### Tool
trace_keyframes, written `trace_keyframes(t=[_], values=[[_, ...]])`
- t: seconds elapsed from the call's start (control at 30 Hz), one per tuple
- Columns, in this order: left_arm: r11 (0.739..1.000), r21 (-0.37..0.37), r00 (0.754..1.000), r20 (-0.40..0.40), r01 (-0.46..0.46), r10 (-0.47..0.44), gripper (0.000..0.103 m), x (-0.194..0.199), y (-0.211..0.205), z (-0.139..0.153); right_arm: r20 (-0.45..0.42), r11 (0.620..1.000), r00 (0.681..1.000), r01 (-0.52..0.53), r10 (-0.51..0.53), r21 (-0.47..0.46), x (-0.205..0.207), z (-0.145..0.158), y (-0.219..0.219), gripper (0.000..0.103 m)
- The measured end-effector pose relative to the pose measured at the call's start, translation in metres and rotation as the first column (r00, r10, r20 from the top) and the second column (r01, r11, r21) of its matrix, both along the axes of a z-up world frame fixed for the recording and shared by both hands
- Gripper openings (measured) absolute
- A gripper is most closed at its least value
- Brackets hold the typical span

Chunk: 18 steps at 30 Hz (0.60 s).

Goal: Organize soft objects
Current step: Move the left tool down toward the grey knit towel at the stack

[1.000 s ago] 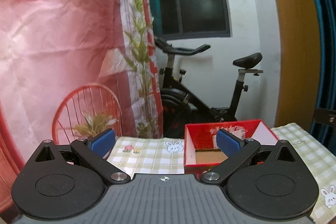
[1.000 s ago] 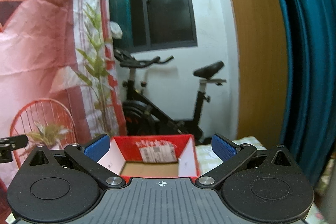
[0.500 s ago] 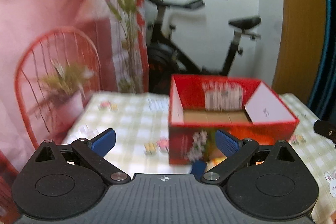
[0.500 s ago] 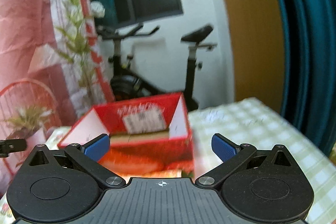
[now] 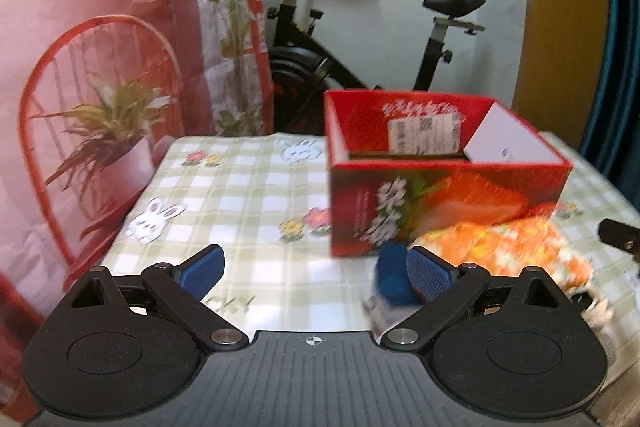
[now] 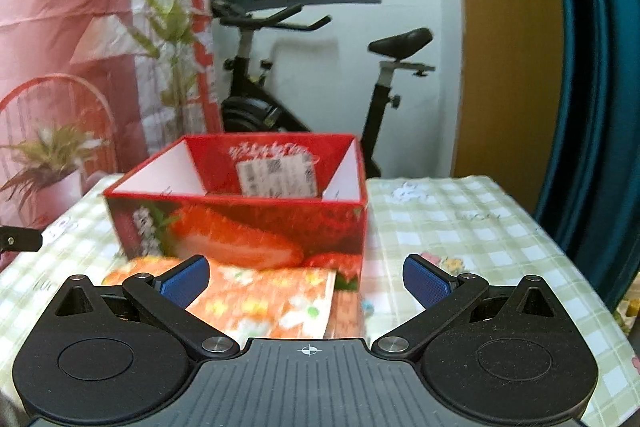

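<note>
A red cardboard box [image 5: 440, 203] [image 6: 240, 227] with a strawberry print stands open-topped on the checked tablecloth. In front of it lies an orange flowered soft cloth [image 5: 508, 247] [image 6: 260, 295]. A small blue soft object [image 5: 390, 281] sits left of the cloth, just beside my left gripper's right finger. My left gripper [image 5: 316, 271] is open above the cloth-covered table, left of the box front. My right gripper [image 6: 306, 279] is open, hovering over the orange cloth. Nothing is held by either.
The green-and-white checked tablecloth [image 5: 240, 195] [image 6: 460, 227] covers the table. Behind stand an exercise bike [image 5: 320, 59], a potted plant [image 5: 112, 131] in front of a red wire chair back, a pink backdrop and a teal curtain [image 6: 592, 107] at the right.
Both grippers have tilted down and drawn back, so the box front, the orange cloth and the blue object have come into view. Both stay open.
</note>
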<state>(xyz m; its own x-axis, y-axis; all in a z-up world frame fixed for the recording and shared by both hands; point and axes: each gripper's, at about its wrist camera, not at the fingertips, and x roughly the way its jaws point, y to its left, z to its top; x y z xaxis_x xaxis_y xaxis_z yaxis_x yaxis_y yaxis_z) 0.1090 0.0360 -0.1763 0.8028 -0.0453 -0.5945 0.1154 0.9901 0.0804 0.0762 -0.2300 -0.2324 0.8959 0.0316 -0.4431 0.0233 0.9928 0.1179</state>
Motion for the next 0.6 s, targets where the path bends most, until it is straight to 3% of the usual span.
trace_keyframes(t=[0.13, 0.3, 0.6], values=[[0.999, 0.03, 0.998, -0.064, -0.026, 0.028, 0.099, -0.016, 0.006, -0.014, -0.063, 0.998, 0.998, -0.024, 0.027, 0.051, -0.013, -0.008, -0.005, 0.103], [0.999, -0.015, 0.988, -0.152, -0.043, 0.04, 0.093, -0.026, 0.021, -0.031, -0.176, 0.995, 0.983, -0.04, 0.055, 0.087, -0.03, -0.021, -0.004, 0.099], [0.995, -0.088, 0.96, -0.274, 0.038, -0.061, 0.077, -0.02, 0.014, -0.062, -0.324, 0.992, 0.941, -0.065, 0.098, 0.112, -0.038, -0.046, 0.003, 0.081]])
